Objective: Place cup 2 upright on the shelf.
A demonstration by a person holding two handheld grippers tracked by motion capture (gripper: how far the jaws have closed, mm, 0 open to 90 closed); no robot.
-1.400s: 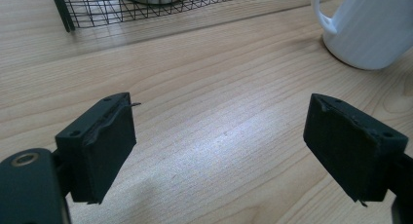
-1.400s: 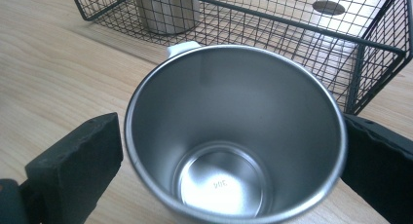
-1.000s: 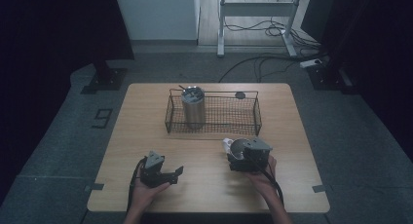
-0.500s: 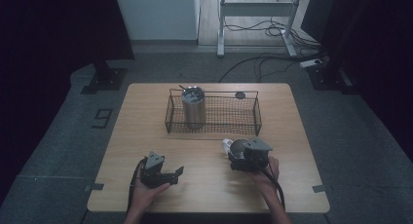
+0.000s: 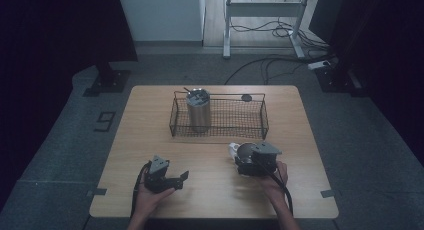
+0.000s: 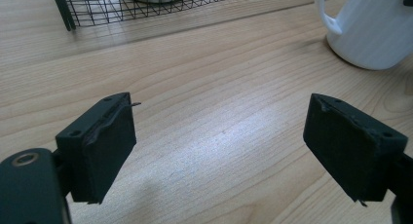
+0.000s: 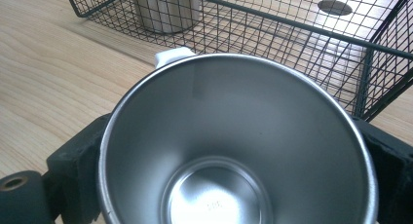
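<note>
The mug [image 7: 238,151] is white outside with a handle, and shiny steel inside. It stands on the table [image 5: 150,125], just before the wire basket [image 5: 252,121]. The right gripper [image 5: 246,160] has just been closing, and its jaws now press the mug's sides. The left gripper [image 6: 219,151] is wide open and holds nothing. The table is pale wood; the floor is grey and the room is dark.

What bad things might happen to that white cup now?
1. The right tongs have just been closing around the white cup, a black pad on each side. Its wall is smooth and round, so it might slip or tip when lifted.
2. The wire basket stands close behind it, so the cup could bump the basket's rim.
3. The left tongs are open and empty, too far to help quickly.
</note>
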